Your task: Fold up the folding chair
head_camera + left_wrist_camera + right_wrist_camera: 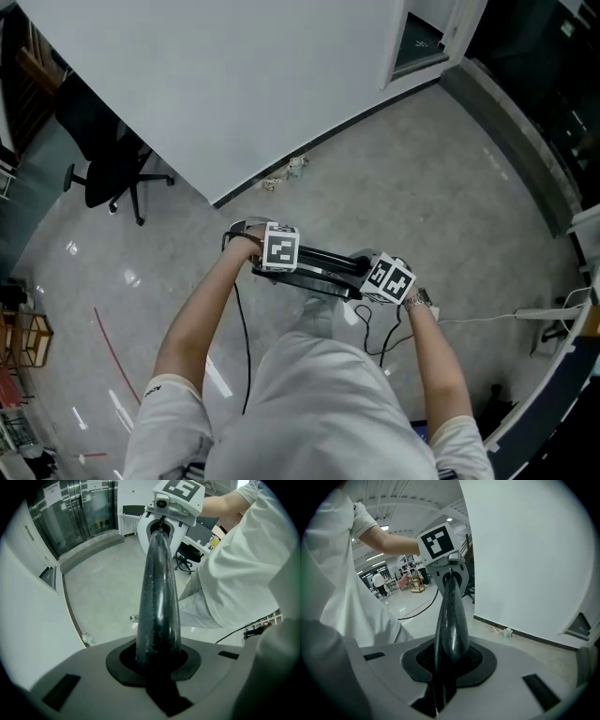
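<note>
The chair (319,277) was held off the floor (422,187), a little way out from the foot of the wall (234,84), between the wall and the person. From above it showed only as a narrow black frame seen edge-on, so it looked already folded flat, or close to it. The left hand-held gripper (270,264) was pinching one end of its top rail (328,261). The right hand-held gripper (373,279) was pinching the other end, farther from the wall. Each one's jaws were clamped on the glossy black tube, which ran straight from one to the other. The rail looked stiff and smooth, probably painted metal, so likely slippery under the pads. The frame was probably moderately heavy, with hinged parts that might swing open. The rail's two ends, well apart, seemed the best hold, letting the weight hang evenly below.
</note>
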Tool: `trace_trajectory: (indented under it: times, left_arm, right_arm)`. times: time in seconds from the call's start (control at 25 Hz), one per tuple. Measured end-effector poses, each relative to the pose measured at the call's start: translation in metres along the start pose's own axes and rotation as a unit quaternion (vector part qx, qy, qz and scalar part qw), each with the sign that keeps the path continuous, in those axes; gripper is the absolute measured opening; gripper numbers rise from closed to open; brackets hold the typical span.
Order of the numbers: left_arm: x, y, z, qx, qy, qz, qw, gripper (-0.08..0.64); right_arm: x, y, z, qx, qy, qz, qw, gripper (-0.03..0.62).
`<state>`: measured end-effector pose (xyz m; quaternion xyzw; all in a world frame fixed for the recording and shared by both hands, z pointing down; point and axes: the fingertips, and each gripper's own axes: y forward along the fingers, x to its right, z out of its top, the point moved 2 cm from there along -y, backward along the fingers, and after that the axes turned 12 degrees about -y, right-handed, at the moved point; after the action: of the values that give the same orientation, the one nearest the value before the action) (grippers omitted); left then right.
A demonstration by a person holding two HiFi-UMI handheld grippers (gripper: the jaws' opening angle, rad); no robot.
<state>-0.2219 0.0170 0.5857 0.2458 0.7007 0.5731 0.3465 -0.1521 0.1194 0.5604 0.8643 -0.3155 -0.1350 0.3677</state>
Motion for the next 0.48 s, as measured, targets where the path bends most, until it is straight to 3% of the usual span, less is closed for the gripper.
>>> trace_trajectory:
  times: [0.2,0.48]
  left_arm:
    - [-0.051,0.002,0.028,-0.001,-0.001,-0.014,0.9999,0.077]
    - [-0.113,-0.008,0.064,-0.023,0.019,-0.047,0.9985,0.074]
  right_arm:
    - [0.054,-0.011,-0.018,0.003,0.01,0.005,1.0,0.063]
    - [0.123,-0.021,-0.041,-0.004,0.067,0.065,0.996,0.066]
